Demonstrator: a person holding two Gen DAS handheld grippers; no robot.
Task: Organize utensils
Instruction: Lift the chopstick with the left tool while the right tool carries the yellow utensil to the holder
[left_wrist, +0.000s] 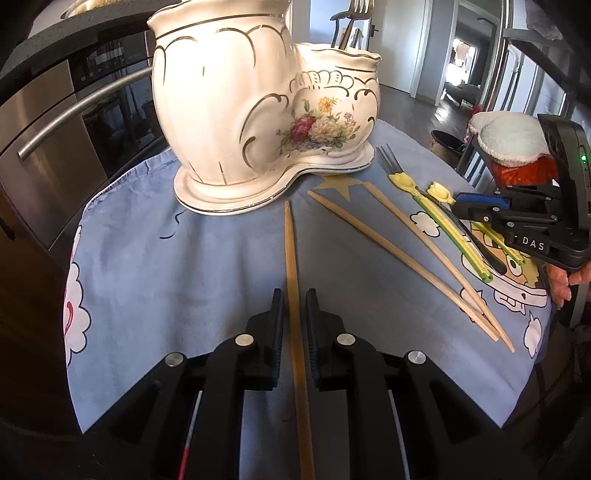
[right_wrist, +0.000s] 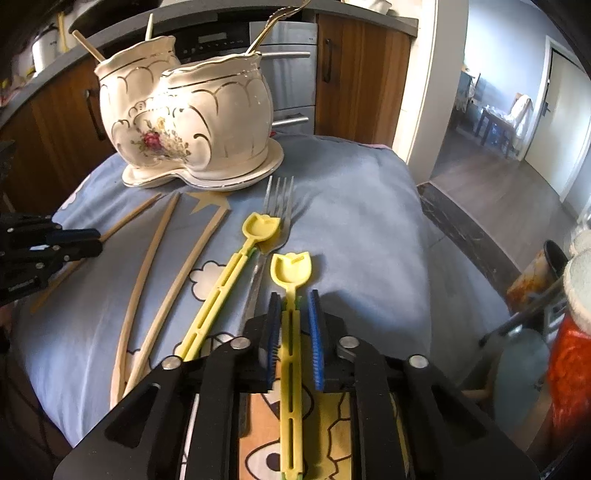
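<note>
A white floral ceramic holder with two cups stands at the back of the blue cloth; a fork and a chopstick stick out of it. My left gripper is shut on a wooden chopstick that points toward the holder. My right gripper is shut on the handle of a yellow plastic spoon. A second yellow spoon lies on a metal fork just left of it. Two more chopsticks lie between the grippers.
A blue cartoon cloth covers the round surface, which falls away on all sides. An oven front is at the back left. A white towel on an orange thing sits beyond the right edge, by a doorway.
</note>
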